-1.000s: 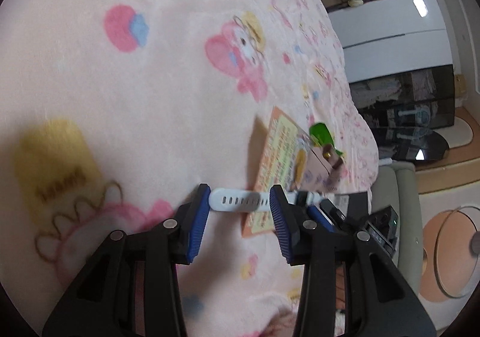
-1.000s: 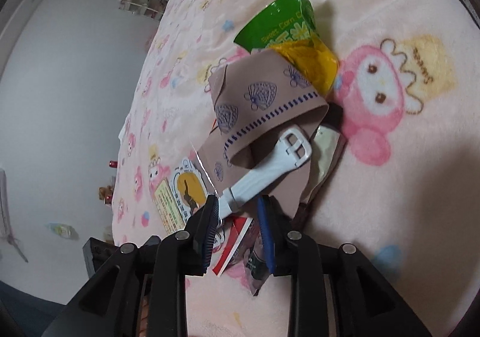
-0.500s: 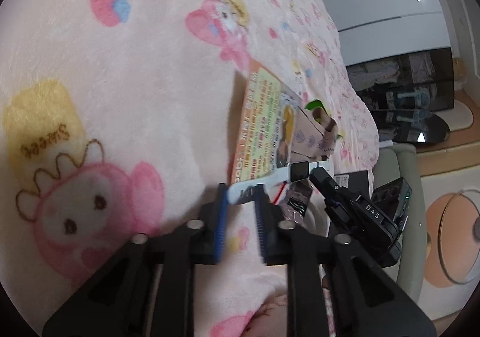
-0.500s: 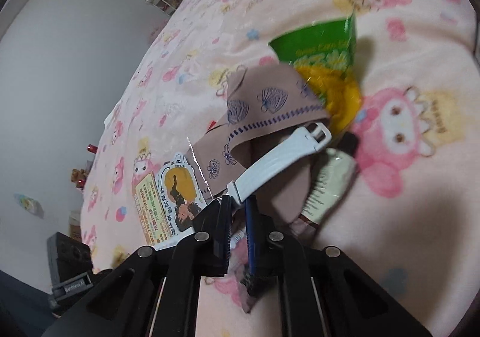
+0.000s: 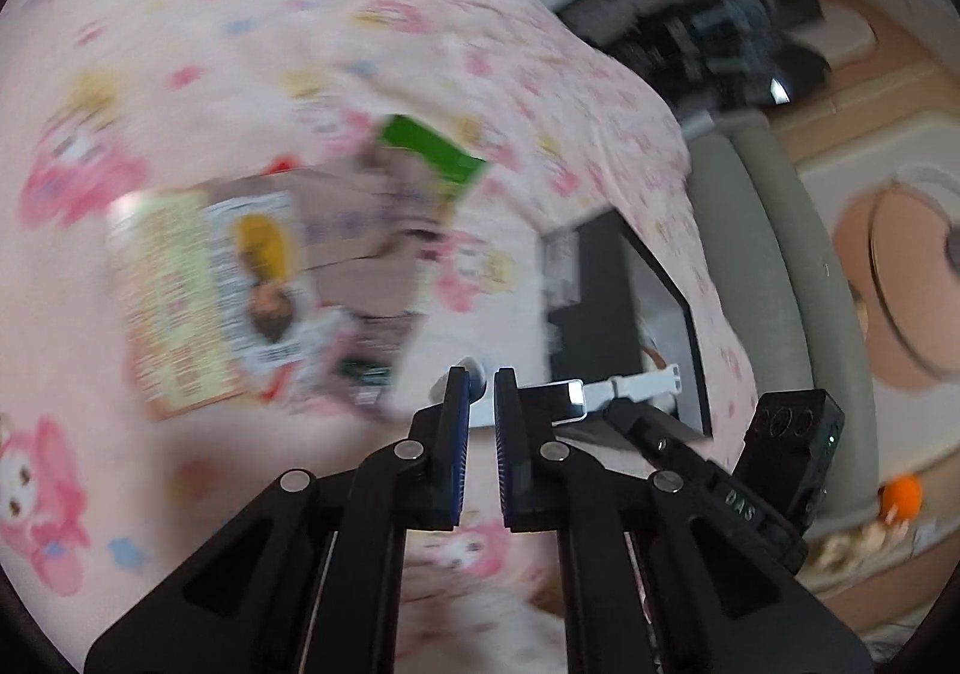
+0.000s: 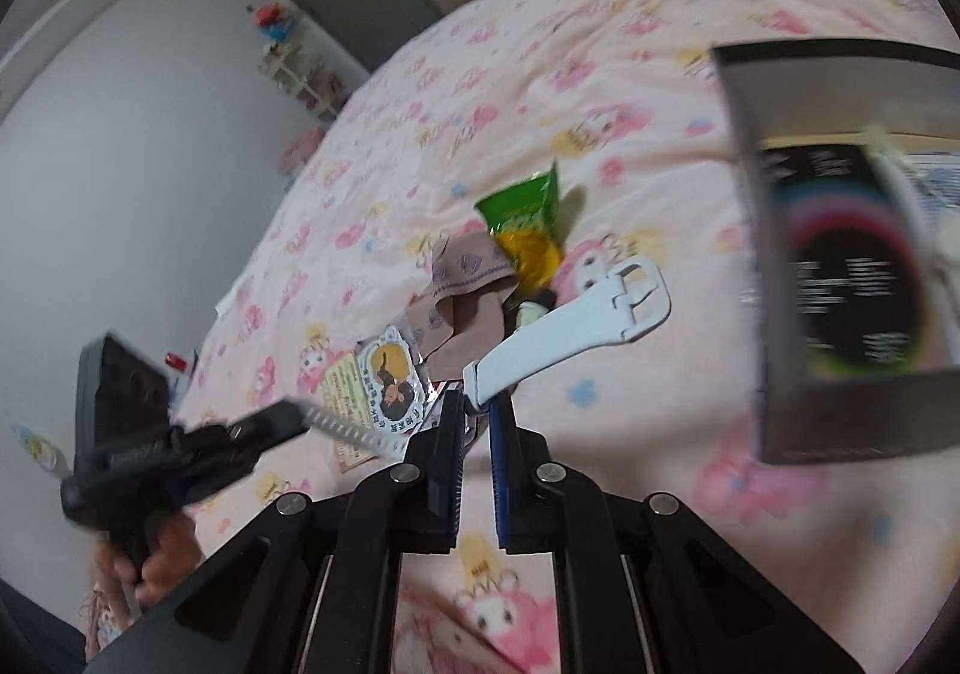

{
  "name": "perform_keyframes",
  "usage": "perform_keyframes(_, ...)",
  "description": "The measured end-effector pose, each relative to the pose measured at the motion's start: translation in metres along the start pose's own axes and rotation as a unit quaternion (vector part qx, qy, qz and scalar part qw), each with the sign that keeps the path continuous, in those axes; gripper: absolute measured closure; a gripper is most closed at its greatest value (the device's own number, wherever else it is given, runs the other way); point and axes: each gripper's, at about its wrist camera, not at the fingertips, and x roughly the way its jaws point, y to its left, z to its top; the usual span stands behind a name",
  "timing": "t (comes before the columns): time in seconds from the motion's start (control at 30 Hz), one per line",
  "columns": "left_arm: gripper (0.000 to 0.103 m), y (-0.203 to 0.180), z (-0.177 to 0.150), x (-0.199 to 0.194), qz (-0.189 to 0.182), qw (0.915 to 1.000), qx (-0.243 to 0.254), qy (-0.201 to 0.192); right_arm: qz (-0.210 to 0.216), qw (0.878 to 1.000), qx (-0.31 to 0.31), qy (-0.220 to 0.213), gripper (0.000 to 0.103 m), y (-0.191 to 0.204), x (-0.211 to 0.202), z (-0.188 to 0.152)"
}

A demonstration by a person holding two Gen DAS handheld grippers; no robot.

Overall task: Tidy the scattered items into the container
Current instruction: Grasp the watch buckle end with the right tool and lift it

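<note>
A white smartwatch (image 6: pixel 570 326) hangs in the air, held by its strap at both ends. My left gripper (image 5: pixel 480 383) is shut on one strap end, and the watch body (image 5: pixel 567 401) and buckle end stretch off to its right. My right gripper (image 6: pixel 477 404) is shut on the strap beside the watch body, with the buckle end sticking up past it. The black open box (image 5: pixel 600 278) lies on the pink blanket just beyond the watch, and shows large at the right in the right wrist view (image 6: pixel 840 92).
On the blanket lie a green and yellow snack packet (image 6: pixel 528 218), a brown patterned cloth (image 6: pixel 468 308), a small tube (image 6: pixel 528 311) and a printed card (image 5: pixel 198 290). A grey bed edge (image 5: pixel 774 266) and the floor are to the right.
Both grippers closed on the white watch strap and lifted it off the pile. They carried it up and across toward the black box, which now fills more of both views.
</note>
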Motion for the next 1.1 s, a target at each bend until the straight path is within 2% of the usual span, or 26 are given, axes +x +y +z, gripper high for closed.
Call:
perform_keyframes(0.07,0.097,-0.048,0.001,0.018,-0.010,0.9988,0.042,0.021,-0.006,1.000,0.008,-0.023,0.097,-0.014,-0.035,-0.003)
perform_keyframes(0.17,0.097,-0.102,-0.014,0.052,-0.029,0.9953,0.077,0.051,-0.034,0.998,0.023,-0.051,0.097,-0.044,-0.080,-0.010)
perform_keyframes(0.27,0.097,-0.137,-0.039,0.099,-0.040,0.9893,0.107,0.090,-0.103,0.993,0.041,-0.051,0.097,-0.086,-0.110,-0.024)
perform_keyframes(0.3,0.097,-0.142,-0.046,0.115,-0.029,0.9872,0.119,0.102,-0.120,0.990,0.049,-0.051,0.097,-0.100,-0.116,-0.029)
perform_keyframes(0.4,0.097,-0.144,-0.066,0.162,0.037,0.9803,0.125,0.148,-0.130,0.988,0.080,-0.033,0.097,-0.139,-0.121,-0.043)
perform_keyframes(0.47,0.097,-0.142,-0.071,0.164,0.047,0.9793,0.129,0.149,-0.131,0.987,0.091,-0.015,0.096,-0.159,-0.119,-0.052)
perform_keyframes(0.57,0.091,-0.127,-0.073,0.157,0.009,0.9829,0.087,0.162,-0.114,0.986,0.120,-0.004,0.095,-0.181,-0.115,-0.063)
perform_keyframes(0.7,0.085,-0.109,-0.082,0.174,0.033,0.9811,0.032,0.188,-0.108,0.983,0.148,-0.020,0.094,-0.195,-0.110,-0.065)
perform_keyframes(0.77,0.081,-0.100,-0.088,0.185,0.045,0.9803,-0.003,0.192,-0.129,0.980,0.148,-0.021,0.088,-0.198,-0.110,-0.067)
perform_keyframes(0.83,0.079,-0.096,-0.092,0.191,0.055,0.9810,-0.028,0.184,-0.144,0.979,0.146,-0.015,0.083,-0.198,-0.109,-0.069)
perform_keyframes(0.97,0.071,-0.088,-0.093,0.192,0.073,0.9851,-0.058,0.145,-0.124,0.978,0.164,-0.020,0.077,-0.202,-0.113,-0.070)
perform_keyframes(1.1,0.071,-0.082,-0.096,0.197,0.070,0.9865,-0.081,0.124,-0.118,0.968,0.219,-0.042,0.065,-0.214,-0.114,-0.067)
